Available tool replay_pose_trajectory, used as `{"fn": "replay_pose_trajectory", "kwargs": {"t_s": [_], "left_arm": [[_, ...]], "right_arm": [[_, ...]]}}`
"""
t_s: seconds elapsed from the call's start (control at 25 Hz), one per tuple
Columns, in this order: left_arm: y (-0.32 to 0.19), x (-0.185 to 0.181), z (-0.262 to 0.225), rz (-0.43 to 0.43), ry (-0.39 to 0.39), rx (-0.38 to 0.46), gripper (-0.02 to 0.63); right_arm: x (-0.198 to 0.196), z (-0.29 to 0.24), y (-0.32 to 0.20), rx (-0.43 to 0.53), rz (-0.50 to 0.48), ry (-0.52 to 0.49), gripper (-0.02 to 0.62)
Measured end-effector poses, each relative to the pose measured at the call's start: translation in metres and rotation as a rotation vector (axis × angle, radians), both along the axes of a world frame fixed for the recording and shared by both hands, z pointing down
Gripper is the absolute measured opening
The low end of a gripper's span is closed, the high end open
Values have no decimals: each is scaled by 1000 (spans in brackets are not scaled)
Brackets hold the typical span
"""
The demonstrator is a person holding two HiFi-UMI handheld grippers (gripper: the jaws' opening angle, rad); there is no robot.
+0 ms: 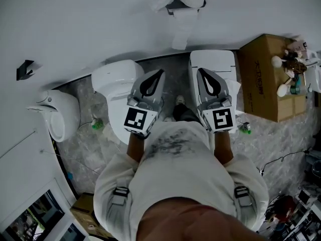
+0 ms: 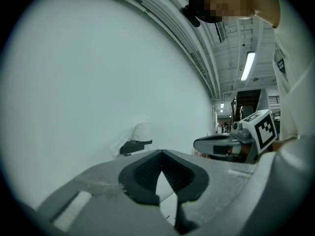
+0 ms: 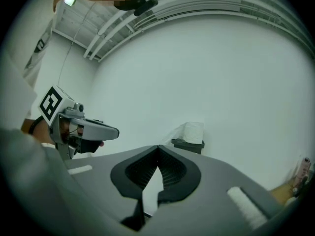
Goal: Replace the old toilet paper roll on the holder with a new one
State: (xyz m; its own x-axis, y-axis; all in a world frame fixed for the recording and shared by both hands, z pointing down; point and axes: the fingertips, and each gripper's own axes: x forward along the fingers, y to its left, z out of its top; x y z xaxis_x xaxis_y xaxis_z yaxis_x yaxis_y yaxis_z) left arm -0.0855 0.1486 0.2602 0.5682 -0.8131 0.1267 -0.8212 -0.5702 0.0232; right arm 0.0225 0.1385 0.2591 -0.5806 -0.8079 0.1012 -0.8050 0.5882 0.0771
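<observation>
Bring the left gripper (image 1: 161, 72) and the right gripper (image 1: 199, 70), both empty with fingers (image 2: 142, 171) pressed together, level toward the roll (image 3: 193, 131) on the black holder (image 3: 188, 144) on the wall (image 1: 100, 24) well ahead, part one pair early, and square up before gripping the roll's sides.
</observation>
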Motion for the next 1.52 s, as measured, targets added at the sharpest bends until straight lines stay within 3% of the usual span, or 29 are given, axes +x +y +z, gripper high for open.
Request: {"fn": "replay_pose_trajectory", "kwargs": {"t_s": [0.52, 0.84, 1.52], "left_arm": [[-71, 24, 15, -68, -2, -42, 3], [-100, 31, 36, -78, 8, -75, 4], [-162, 22, 86, -53, 30, -148, 3]], "right_arm": [[26, 18, -79, -53, -58, 11, 3], [20, 34, -105, -95, -98, 15, 2], [14, 78, -164, -151, -29, 34, 2]]}}
